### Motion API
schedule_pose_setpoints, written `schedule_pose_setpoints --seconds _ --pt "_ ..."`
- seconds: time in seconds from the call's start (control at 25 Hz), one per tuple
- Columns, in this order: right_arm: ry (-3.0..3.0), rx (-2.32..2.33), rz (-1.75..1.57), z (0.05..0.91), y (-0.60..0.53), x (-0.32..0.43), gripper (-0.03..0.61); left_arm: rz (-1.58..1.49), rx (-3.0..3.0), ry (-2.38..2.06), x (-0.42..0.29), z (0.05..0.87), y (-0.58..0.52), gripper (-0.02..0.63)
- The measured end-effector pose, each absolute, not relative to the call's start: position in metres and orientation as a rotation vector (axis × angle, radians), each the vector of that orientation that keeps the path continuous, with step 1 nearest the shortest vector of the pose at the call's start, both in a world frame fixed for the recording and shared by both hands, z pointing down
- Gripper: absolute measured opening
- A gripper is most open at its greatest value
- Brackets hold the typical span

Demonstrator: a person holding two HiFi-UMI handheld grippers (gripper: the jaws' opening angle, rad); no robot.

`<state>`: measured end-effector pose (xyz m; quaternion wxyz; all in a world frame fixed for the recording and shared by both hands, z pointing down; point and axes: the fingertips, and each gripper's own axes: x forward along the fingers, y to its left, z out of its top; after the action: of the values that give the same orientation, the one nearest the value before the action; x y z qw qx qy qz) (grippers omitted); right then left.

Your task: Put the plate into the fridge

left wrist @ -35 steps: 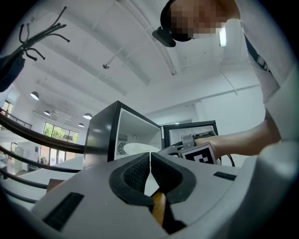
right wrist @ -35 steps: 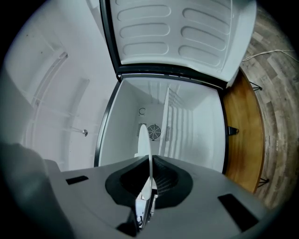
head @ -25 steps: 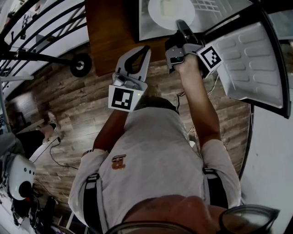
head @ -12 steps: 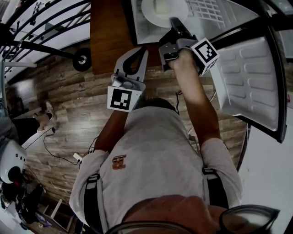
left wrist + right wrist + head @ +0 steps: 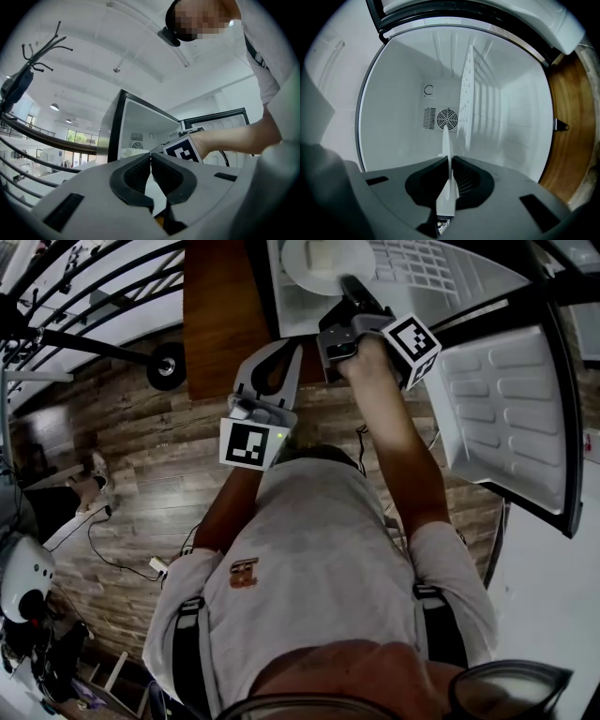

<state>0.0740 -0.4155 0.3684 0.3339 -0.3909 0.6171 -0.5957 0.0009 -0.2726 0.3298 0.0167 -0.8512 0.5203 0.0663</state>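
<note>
The plate is plain white, like the fridge lining. The left claw and right claw are pale grey, with black ribbed pads and black-and-white square markers. The floor shows brown wood planking; a panel is warm orange-brown. The person's shirt is light grey.
</note>
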Motion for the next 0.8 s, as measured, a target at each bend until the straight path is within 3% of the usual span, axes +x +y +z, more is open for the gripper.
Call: schedule_pose_setpoints --seconds 0.8 --pt "1.64 -1.088 -1.521 0.376 -0.421 0.077 0.041 0.205 -2.724 1.54 0.008 0.347 -0.267 0.025"
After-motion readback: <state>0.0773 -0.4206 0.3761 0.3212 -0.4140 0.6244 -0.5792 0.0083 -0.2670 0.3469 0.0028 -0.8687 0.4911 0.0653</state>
